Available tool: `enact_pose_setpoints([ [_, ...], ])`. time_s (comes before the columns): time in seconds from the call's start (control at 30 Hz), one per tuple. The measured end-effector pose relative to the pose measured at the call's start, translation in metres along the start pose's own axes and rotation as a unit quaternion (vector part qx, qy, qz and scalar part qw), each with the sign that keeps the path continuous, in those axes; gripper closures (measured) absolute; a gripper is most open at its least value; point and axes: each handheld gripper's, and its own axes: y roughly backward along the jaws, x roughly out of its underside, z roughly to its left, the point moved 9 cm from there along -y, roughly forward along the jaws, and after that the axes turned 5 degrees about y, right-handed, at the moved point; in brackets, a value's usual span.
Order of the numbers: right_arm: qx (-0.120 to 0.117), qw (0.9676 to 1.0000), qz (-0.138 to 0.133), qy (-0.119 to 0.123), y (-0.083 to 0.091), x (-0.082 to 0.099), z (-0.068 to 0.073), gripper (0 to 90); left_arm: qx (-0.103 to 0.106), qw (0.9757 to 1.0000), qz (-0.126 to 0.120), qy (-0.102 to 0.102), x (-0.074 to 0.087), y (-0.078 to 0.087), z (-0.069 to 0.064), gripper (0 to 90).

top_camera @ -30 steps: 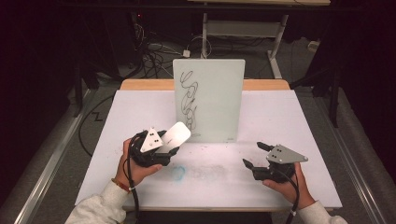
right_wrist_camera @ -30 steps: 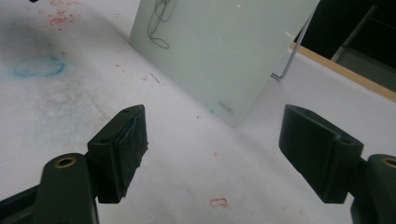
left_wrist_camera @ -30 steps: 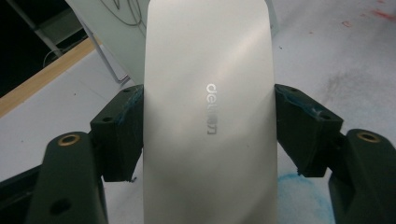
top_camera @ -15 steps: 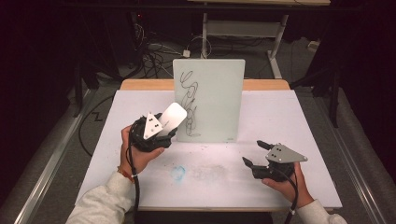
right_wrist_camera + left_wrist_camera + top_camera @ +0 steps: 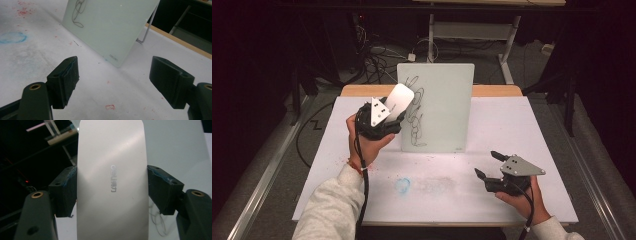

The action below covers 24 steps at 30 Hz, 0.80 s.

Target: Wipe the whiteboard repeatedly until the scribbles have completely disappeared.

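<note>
White eraser clamped at the upright board

The left gripper [image 5: 384, 117] grasps a smooth white eraser [image 5: 111, 182] across its width, both jaws pressed on its long edges; it juts toward one o'clock, at or perhaps touching the top-left corner of the pale glass board [image 5: 444, 107], which carries black scribbles. The right gripper [image 5: 488, 166] rests low on the counter [image 5: 512, 120] at five o'clock of the board, jaws spread and empty.

The whiteboard [image 5: 442, 107] stands upright at the table's [image 5: 542, 130] back, eraser [image 5: 398, 100] against its left edge.
</note>
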Motion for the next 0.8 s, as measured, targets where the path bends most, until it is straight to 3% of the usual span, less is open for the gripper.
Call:
enact_pose_setpoints([
  [0.17,-0.002,1.0,0.002,0.001,-0.001,0.001,0.001,23.9,-0.005,0.9999,-0.011,0.009,-0.015,-0.005,0.005,29.1],
  [0.27,-0.002,1.0,0.003,0.001,-0.001,0.002,0.0,23.8,-0.016,0.9997,-0.014,-0.012,-0.028,-0.01,0.006,29.1],
  [0.43,-0.003,1.0,0.002,0.0,-0.001,0.002,0.001,23.8,-0.017,0.9996,-0.018,-0.015,-0.04,-0.016,0.004,29.1],
  [0.8,-0.003,1.0,0.004,0.001,-0.001,0.002,0.0,23.9,-0.028,0.9988,-0.023,-0.033,-0.046,-0.025,0.002,29.2],
])
